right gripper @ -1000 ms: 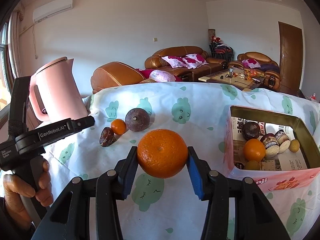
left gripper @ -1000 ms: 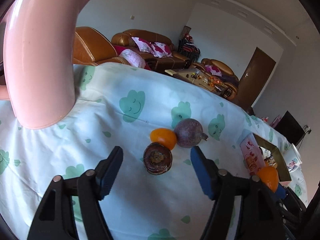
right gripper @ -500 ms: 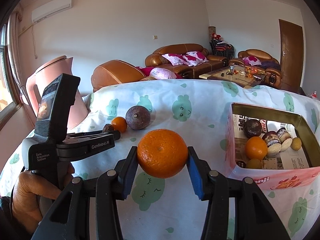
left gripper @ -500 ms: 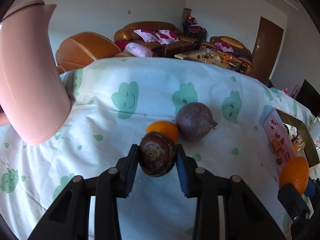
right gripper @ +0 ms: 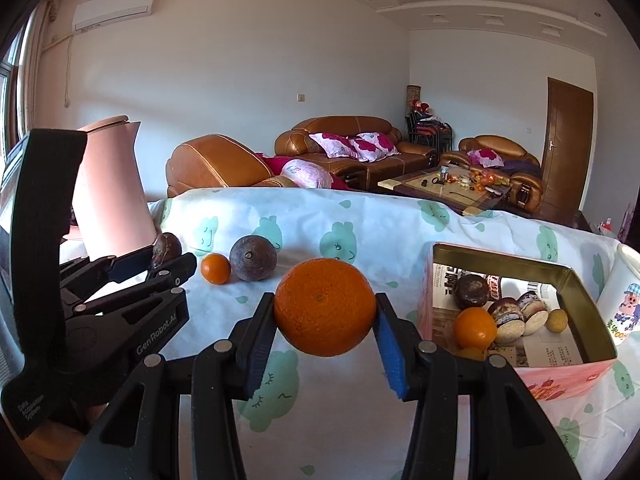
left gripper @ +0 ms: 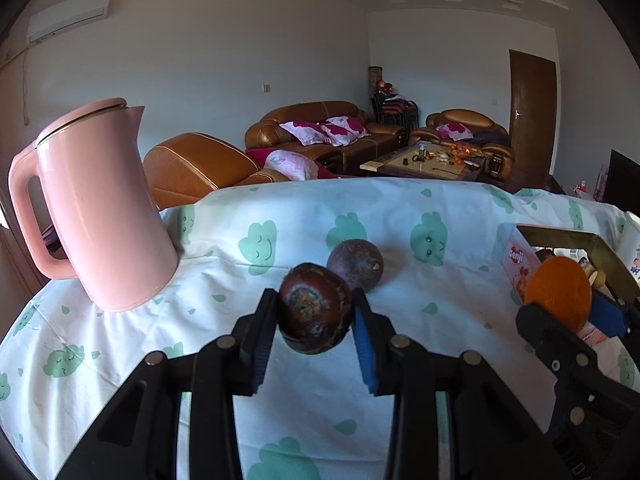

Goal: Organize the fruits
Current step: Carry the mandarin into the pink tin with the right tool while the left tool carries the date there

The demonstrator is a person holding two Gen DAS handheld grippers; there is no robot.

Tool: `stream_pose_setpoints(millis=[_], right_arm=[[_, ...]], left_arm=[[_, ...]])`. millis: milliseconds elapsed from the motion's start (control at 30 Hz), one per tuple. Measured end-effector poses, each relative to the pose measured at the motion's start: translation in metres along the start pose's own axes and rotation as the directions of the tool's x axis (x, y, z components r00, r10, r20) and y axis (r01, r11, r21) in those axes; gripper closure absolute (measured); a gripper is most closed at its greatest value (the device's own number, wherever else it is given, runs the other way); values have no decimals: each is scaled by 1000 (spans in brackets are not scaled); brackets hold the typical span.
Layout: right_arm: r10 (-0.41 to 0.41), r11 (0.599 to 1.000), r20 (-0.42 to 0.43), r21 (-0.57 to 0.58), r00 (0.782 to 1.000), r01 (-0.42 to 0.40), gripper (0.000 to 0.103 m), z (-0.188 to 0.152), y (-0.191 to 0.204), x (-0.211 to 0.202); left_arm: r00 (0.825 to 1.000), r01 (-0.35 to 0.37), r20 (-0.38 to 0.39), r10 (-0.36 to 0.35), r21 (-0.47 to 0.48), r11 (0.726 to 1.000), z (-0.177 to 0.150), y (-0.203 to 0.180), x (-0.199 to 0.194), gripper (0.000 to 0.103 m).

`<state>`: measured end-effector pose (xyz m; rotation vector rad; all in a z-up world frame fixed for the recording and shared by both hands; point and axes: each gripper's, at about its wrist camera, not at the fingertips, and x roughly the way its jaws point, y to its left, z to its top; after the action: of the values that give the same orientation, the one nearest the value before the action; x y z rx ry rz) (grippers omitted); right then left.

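L gripper (left gripper: pixel 314 314) clamped the dark-brown wrinkled round fruit (left gripper: pixel 315 307) above the cloud-print cloth, R gripper (right gripper: pixel 325 312) held the large round orange (right gripper: pixel 325 306) near-left of the gold-lined pink tin (right gripper: pixel 592 300); risk: smooth rind could slip w/ tilt, or arms collide converging at tin.

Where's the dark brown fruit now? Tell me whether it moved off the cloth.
Yes. The dark brown fruit, earlier beside the small orange, is now lifted in the left gripper.
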<state>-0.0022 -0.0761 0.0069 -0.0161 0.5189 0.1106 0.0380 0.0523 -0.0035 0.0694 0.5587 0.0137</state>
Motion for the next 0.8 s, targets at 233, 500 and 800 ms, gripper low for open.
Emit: stream_pose_setpoints(millis=[233,500,800], right_arm=[[-29,1000,1,11,1000,29,53,-3,-20,-7],[-66,998,13,10,998,66,53,-9,-45,-21],[-100,995,25,24,995,100,53,-12,-75,-34]], left_arm=[[1000,10,19,-10,13,1000,-8,-20,-19,65],[998,18,51,-22,66,998,-14,-53,-38,65],[997,61,52,-65,71,996,-14,-82,-44,65]])
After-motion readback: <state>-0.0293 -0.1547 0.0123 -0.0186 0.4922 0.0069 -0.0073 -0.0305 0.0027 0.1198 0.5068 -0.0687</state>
